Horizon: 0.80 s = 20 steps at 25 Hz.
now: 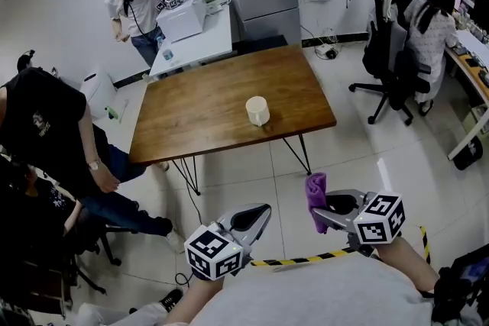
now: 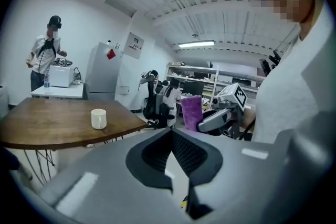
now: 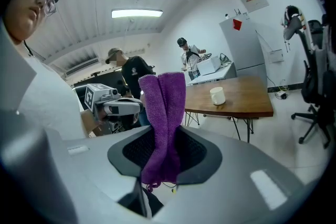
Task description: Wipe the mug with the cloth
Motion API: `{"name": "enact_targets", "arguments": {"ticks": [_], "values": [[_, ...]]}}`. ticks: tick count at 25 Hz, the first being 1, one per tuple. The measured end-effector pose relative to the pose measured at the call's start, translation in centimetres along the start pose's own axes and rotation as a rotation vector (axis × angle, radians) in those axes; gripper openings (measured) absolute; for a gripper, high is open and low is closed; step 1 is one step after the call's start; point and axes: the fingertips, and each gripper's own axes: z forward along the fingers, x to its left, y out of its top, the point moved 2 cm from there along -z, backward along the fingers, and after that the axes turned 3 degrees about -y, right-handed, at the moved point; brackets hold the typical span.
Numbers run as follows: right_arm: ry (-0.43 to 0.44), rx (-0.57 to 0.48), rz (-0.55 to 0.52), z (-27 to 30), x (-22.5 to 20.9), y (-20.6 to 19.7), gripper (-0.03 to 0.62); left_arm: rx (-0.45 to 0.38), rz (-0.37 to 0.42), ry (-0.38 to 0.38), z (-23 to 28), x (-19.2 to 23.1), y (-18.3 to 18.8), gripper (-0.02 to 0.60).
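Well off the worktop (image 1: pixel 206 107), right gripper (image 1: pixel 317 215) fingers pinched the cloth (image 1: pixel 315 191), left gripper (image 1: pixel 263 211) fingers shut empty; reaching the mug (image 1: pixel 257 111) seemed next.

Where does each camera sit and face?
Head view: on the head, steeply down at table, mug; left tool, right tool, shirt show.
Left gripper view: on left tool, along shut jaws toward mug; shirt shows.
Right gripper view: on right tool, past clamped cloth toward mug; shirt shows.
Shared: the mug; gripper views see each other's tool.
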Motion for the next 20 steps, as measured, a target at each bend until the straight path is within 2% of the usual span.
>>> {"name": "enact_targets", "arguments": {"ticks": [5,10,16,20], "values": [[0.014,0.005,0.0,0.5,1.0,0.1,0.121,-0.001,0.017,0.012,-0.8,-0.8,0.6,0.0],[0.029,-0.019,0.003,1.0,2.1,0.1,0.121,0.002,0.036,-0.011,-1.8,-1.8,-0.2,0.0],[0.028,-0.017,0.02,-0.2,2.5,1.3,0.121,0.01,0.019,-0.008,-1.7,-3.0,1.0,0.0],[0.039,-0.011,0.013,-0.3,2.8,0.7,0.121,0.012,0.012,-0.001,-1.7,-3.5,0.2,0.0]]}}
